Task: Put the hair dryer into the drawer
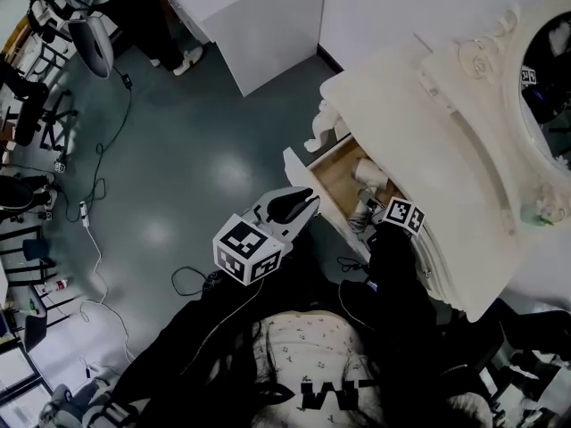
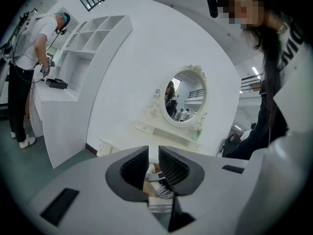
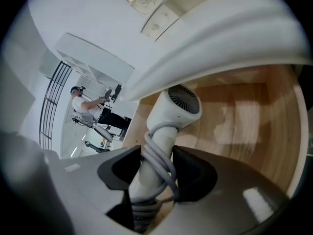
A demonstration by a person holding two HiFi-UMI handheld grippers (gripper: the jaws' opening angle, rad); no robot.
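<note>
A white hair dryer (image 3: 171,106) with its grey cord (image 3: 159,158) wound round the handle is in my right gripper (image 3: 156,173), which is shut on that handle. Its head hangs just above the wooden bottom of the open drawer (image 3: 244,116), under the tabletop's edge. In the head view the hair dryer (image 1: 368,172) lies inside the drawer (image 1: 335,181), with my right gripper (image 1: 370,208) at the drawer's near end. My left gripper (image 1: 299,205) hovers in front of the drawer's front panel. The left gripper (image 2: 153,165) shows a narrow gap with nothing in it.
The white vanity table (image 1: 464,150) with an oval mirror (image 2: 186,99) fills the right side. White shelving (image 2: 88,38) stands to the left, with a person (image 2: 24,77) beside it. Cables (image 1: 94,230) trail over the grey floor, and chairs and stands line the far left.
</note>
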